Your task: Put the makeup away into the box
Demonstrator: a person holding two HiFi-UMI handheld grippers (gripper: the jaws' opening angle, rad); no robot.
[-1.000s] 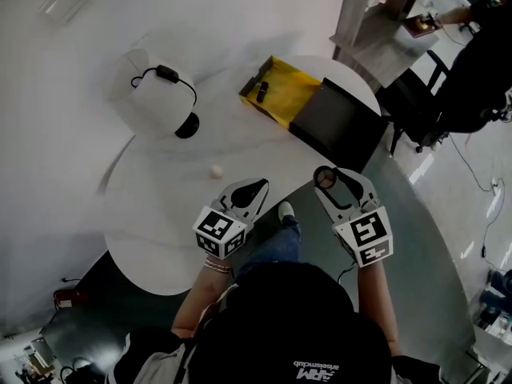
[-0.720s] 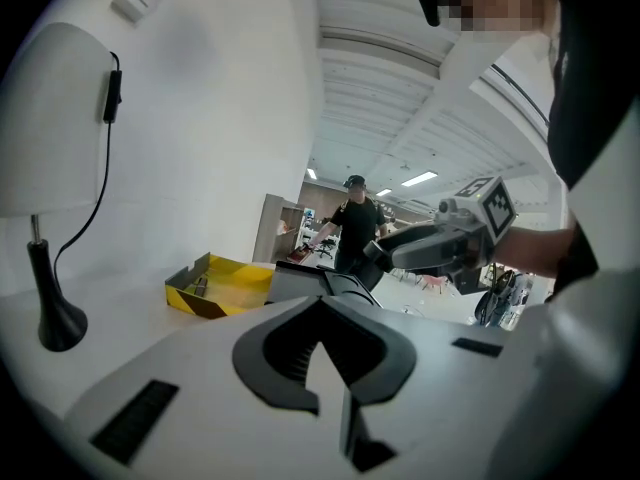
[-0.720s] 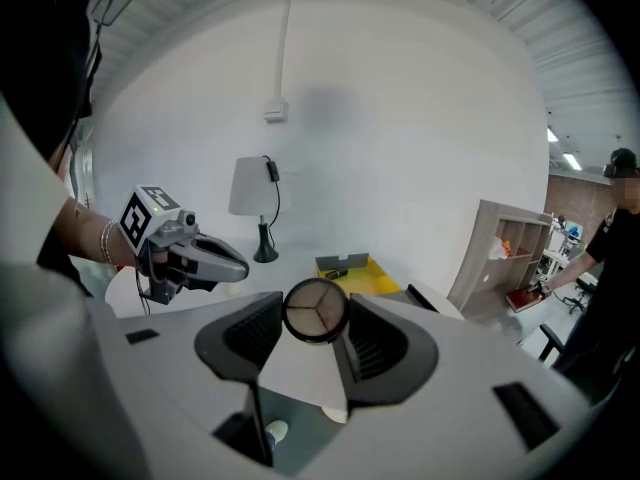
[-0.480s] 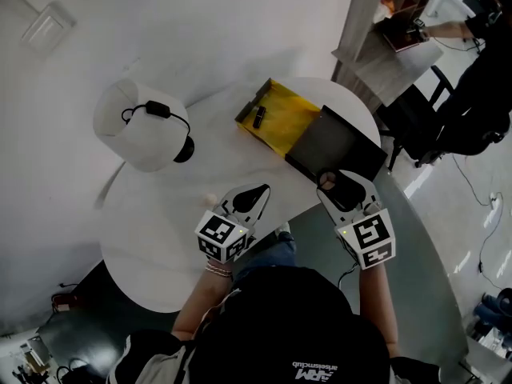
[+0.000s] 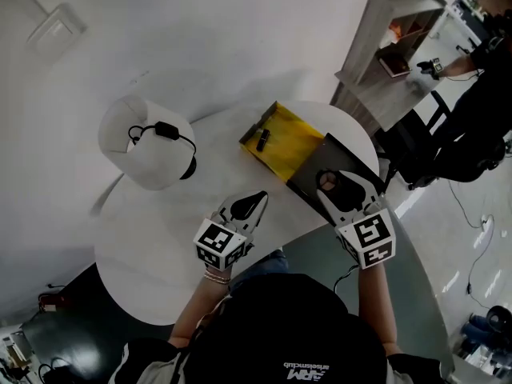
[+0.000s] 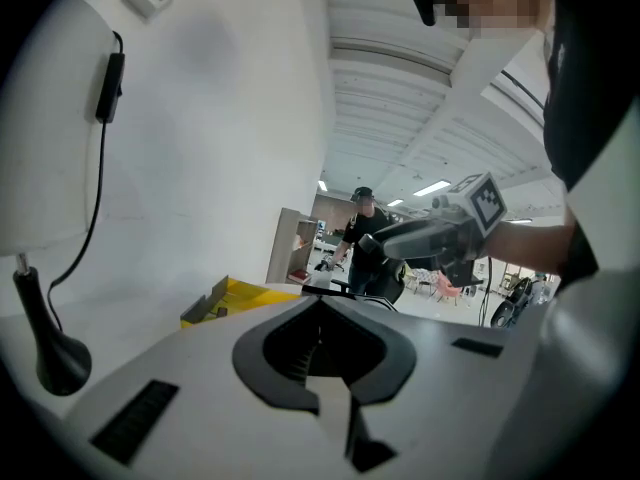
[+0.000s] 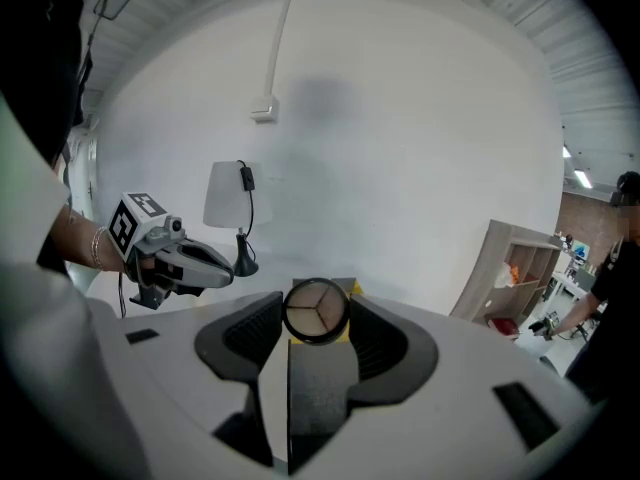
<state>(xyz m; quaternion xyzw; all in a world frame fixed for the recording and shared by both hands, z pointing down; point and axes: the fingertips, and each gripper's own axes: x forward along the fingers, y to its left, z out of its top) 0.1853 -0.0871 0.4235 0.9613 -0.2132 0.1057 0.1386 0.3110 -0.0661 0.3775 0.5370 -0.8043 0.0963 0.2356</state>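
Right gripper (image 5: pixel 336 184) is holding the round compact (image 7: pixel 317 310) out at the jaw tips, jaws standing partway open and pinching it across its rim, its three-part face turned toward the gripper's camera. Left gripper (image 5: pixel 254 201) is hovering over the white table (image 5: pixel 160 230) with its jaws fully together and nothing in them. From the head view the compact is sitting over the dark flap (image 5: pixel 352 162) of the box, probably the opened lid, though that view is too small to be sure. It is just short of the yellow tray (image 5: pixel 294 128), and how high it is hanging above the flap I cannot tell. A small dark item (image 5: pixel 260 140) is already lying at the tray's far end, near the lamp (image 5: pixel 152 142). To do this well I'm suggesting carrying the compact on past the flap edge until it is over bare yellow, keeping clear of that dark item. Then lower it close to the tray floor before letting the jaws widen, because a tip grip on a round rim risks a roll or a bounce off the tray wall.
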